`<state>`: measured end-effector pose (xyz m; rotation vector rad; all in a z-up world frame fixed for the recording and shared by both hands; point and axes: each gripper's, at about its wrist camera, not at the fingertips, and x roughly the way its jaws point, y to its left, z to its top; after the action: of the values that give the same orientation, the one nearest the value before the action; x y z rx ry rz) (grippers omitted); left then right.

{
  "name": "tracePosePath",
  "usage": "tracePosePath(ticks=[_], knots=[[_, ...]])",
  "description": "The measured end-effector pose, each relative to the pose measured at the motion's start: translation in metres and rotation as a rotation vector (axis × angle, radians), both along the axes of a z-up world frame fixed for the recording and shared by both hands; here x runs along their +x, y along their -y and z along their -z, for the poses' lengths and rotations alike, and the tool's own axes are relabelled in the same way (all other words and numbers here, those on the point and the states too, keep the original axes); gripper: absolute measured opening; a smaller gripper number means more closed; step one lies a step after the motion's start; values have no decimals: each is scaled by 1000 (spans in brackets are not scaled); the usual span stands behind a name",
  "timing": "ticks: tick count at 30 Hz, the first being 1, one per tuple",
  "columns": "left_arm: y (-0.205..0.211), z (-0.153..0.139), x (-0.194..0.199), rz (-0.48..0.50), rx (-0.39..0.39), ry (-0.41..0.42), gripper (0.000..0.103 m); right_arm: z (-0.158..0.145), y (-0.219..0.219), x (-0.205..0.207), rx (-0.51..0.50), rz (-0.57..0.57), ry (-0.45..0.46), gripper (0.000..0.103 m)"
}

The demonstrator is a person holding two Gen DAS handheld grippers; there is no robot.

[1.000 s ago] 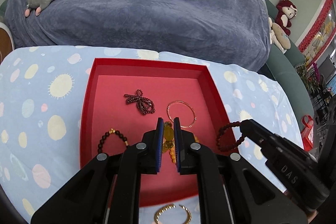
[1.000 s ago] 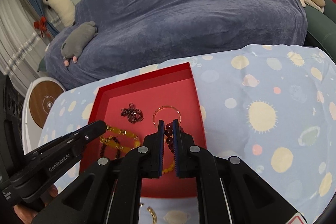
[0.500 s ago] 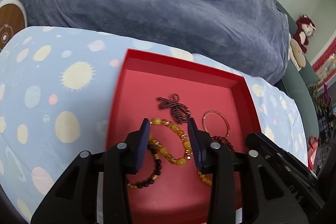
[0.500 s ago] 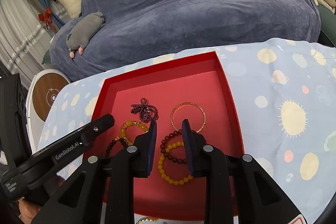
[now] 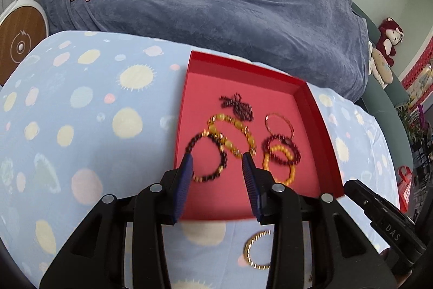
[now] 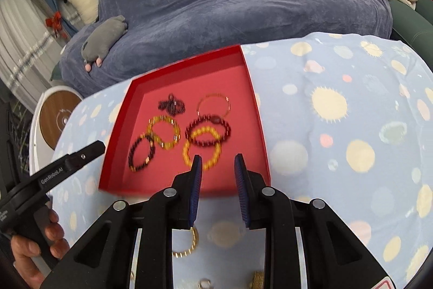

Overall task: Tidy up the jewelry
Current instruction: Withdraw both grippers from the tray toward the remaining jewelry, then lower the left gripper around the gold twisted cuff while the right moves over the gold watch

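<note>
Inside the red tray six beaded pieces already lie; outside it, on the spotted cloth, a gold bangle waits. Left gripper and right gripper both gape, holding nothing

left tool: matte black plastic arms, ribbed dark-blue pads, round silver screws, white "GenRobot.AI" lettering (read in the right wrist view)
right tool: same black build, blue ribbed pads, silver screws, "DAS" embossed on its side
</note>
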<state>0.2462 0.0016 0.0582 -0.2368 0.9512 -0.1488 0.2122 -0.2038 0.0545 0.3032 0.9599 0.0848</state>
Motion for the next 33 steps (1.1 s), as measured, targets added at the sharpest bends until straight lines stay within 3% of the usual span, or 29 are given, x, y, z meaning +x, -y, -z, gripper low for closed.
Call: tracePosePath(ticks=[8,18,33], knots=[[7,15,-49,22,34,-41,36,17,-8,-59,-54,-19,-50,25],[26,40,-99,65,18,-104,36,45,14,-113,-33,51,-133,25],[40,55,-110,67,-1,-150,40,68,10,-113,-23,53,-179,25]])
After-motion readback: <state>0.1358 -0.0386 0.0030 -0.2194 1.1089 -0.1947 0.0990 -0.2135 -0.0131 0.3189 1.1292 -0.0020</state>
